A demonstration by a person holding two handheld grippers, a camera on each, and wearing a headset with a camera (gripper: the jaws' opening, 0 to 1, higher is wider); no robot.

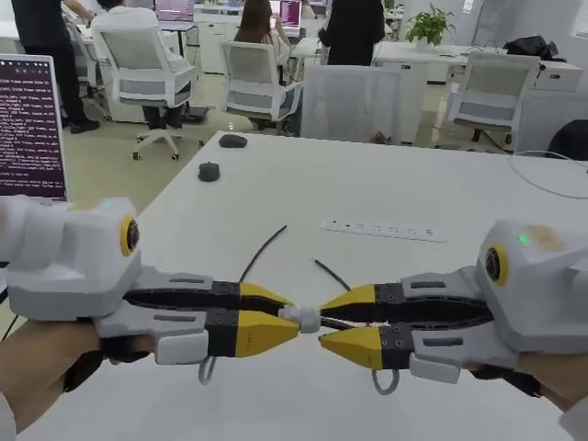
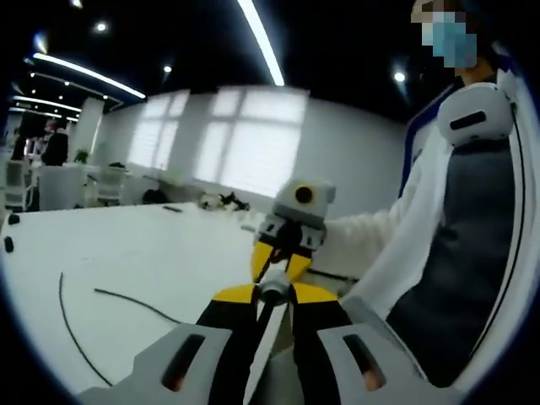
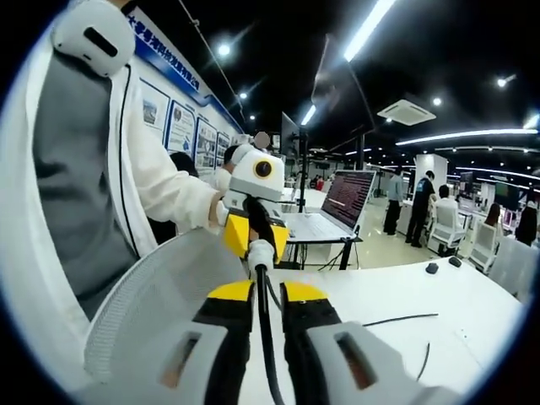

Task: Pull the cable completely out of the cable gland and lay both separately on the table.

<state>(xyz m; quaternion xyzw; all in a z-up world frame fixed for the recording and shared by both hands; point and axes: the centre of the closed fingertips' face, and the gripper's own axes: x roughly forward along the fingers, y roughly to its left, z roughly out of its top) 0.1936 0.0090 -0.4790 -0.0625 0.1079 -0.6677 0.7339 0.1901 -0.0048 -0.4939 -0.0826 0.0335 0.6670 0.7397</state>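
Observation:
Held above the white table [image 1: 432,197], my two grippers point tip to tip. The left gripper [image 1: 294,315] is shut on the small white cable gland [image 1: 304,319]. In the left gripper view the gland [image 2: 274,285] sits between the yellow tips of the left gripper [image 2: 274,295], facing the right gripper [image 2: 279,256]. My right gripper [image 1: 322,323] is shut on the black cable [image 1: 336,323] just beside the gland. In the right gripper view the cable [image 3: 264,329] runs down between the jaws of the right gripper [image 3: 257,292] from the gland [image 3: 260,253]. Loose cable lengths [image 1: 265,250] trail on the table behind.
A white power strip [image 1: 384,230] lies past the grippers, with two dark mice [image 1: 209,171] further back left. A laptop screen [image 1: 29,124] stands at the left edge. A thin white wire [image 1: 544,182] curves at the right. Office chairs and people are beyond the table.

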